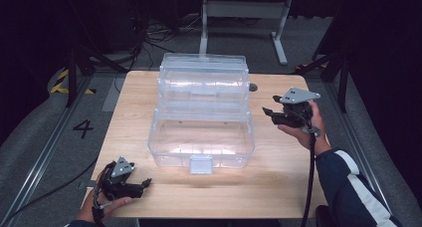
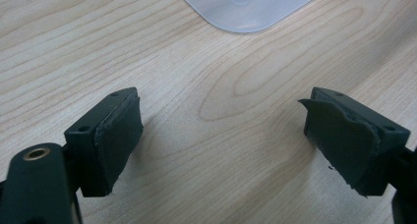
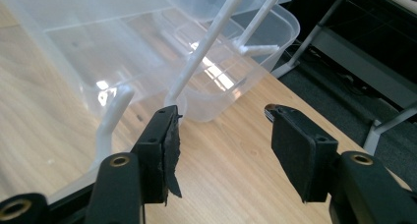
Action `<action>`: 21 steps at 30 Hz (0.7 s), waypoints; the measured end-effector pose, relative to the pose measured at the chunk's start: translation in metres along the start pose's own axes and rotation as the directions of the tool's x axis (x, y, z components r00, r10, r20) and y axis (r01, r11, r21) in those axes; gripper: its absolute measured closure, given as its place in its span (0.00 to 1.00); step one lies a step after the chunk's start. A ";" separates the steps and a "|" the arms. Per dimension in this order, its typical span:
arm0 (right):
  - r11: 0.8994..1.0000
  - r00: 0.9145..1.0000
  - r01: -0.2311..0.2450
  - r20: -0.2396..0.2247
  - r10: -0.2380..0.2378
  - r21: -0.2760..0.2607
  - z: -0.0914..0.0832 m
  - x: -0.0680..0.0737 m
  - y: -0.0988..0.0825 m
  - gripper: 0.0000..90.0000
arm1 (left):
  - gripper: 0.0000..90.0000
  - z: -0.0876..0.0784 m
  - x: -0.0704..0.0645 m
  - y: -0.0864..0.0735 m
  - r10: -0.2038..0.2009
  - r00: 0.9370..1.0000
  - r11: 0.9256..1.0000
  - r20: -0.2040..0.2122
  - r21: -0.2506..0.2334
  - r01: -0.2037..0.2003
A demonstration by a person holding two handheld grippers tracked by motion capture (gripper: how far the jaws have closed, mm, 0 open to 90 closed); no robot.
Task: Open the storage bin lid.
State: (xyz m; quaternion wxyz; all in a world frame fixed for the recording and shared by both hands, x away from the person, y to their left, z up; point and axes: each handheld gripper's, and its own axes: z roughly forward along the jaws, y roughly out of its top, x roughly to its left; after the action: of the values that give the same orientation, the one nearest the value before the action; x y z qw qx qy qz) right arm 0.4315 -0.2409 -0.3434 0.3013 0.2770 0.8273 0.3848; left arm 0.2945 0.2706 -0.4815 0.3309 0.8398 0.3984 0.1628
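A clear plastic storage box [image 1: 201, 112] with stepped fold-out trays stands open on the middle of the wooden table [image 1: 278, 182]. My left gripper [image 1: 144, 183] rests near the table's front left corner, pointing right. In the left gripper view its pads [image 2: 115, 135] stand wide apart over bare wood, and a rounded corner of the box [image 2: 246, 5] lies ahead. My right gripper [image 1: 268, 112] is held just right of the box, pointing at its side. It [image 3: 223, 135] is open and empty, with the box's white hinge arms [image 3: 199, 54] close in front.
A small dark round spot [image 1: 253, 87] sits on the table behind the box's right side. Beyond the far edge stands a white-legged frame [image 1: 244, 10]. Black stands and cables flank the table, and a "4" [image 1: 83, 128] marks the floor at left.
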 end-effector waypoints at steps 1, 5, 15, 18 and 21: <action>1.000 1.000 0.004 0.000 -0.004 0.003 -0.001 0.001 -0.003 0.49 | 0.17 0.000 0.000 0.000 0.001 1.000 1.000 0.000 0.000 -0.001; 1.000 1.000 -0.004 0.001 0.004 0.009 -0.004 0.003 -0.014 0.49 | 0.17 0.000 0.000 0.000 0.000 1.000 1.000 0.000 0.000 0.000; 0.999 1.000 -0.003 0.010 0.003 0.053 -0.011 0.011 -0.044 0.47 | 0.17 0.000 0.000 0.000 -0.002 1.000 1.000 0.001 0.000 0.002; 0.998 1.000 -0.010 0.013 0.009 0.059 -0.014 0.011 -0.049 0.47 | 0.17 0.000 0.000 0.000 0.000 1.000 1.000 -0.001 0.000 0.000; 0.997 1.000 0.001 0.029 -0.003 0.080 -0.019 0.013 -0.061 0.47 | 0.17 0.000 0.000 0.000 -0.004 1.000 1.000 -0.001 -0.001 0.004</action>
State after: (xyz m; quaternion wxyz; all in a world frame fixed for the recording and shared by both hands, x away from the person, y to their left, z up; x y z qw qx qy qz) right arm 0.3960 -0.2743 -0.3858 0.3023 0.2937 0.8379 0.3469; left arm 0.2941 0.2704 -0.4817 0.3314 0.8388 0.4002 0.1626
